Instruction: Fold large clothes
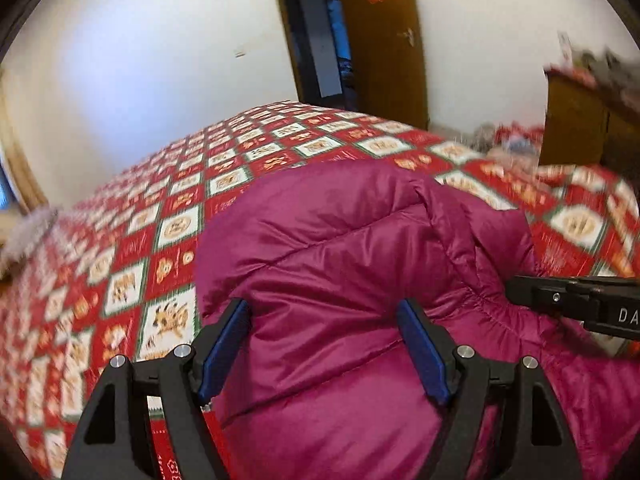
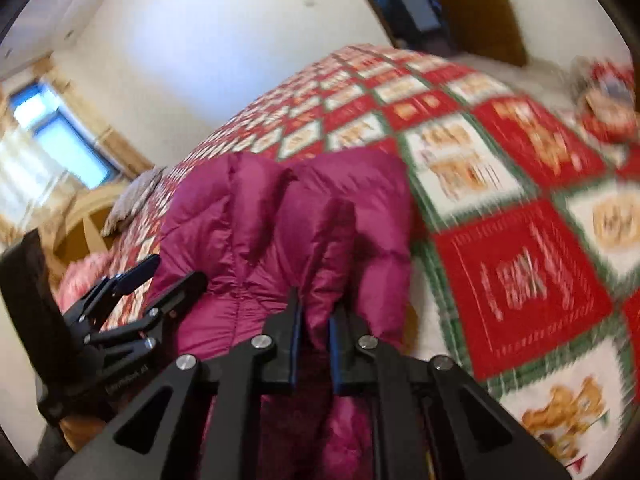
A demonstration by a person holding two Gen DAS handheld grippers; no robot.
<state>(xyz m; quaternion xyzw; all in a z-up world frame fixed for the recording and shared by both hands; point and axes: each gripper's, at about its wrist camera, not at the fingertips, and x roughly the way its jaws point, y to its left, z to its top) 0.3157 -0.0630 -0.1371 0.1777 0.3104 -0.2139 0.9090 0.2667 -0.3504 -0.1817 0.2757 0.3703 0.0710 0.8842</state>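
Observation:
A magenta puffer jacket (image 1: 352,264) lies bunched on a bed with a red, white and green patchwork quilt (image 1: 132,248). My left gripper (image 1: 324,312) is open, its blue-padded fingers (image 1: 424,352) spread over the jacket's near edge without pinching it. My right gripper (image 2: 316,304) is shut on a fold of the jacket (image 2: 280,216) and holds it lifted off the quilt (image 2: 520,264). The right gripper also shows at the right edge of the left wrist view (image 1: 576,300). The left gripper shows at the left of the right wrist view (image 2: 140,280).
A brown wooden door (image 1: 380,40) and dark doorway stand behind the bed. A wooden cabinet (image 1: 588,120) with clutter is at the far right. A window (image 2: 52,132) and a pillow (image 2: 132,200) are at the left. White walls surround the bed.

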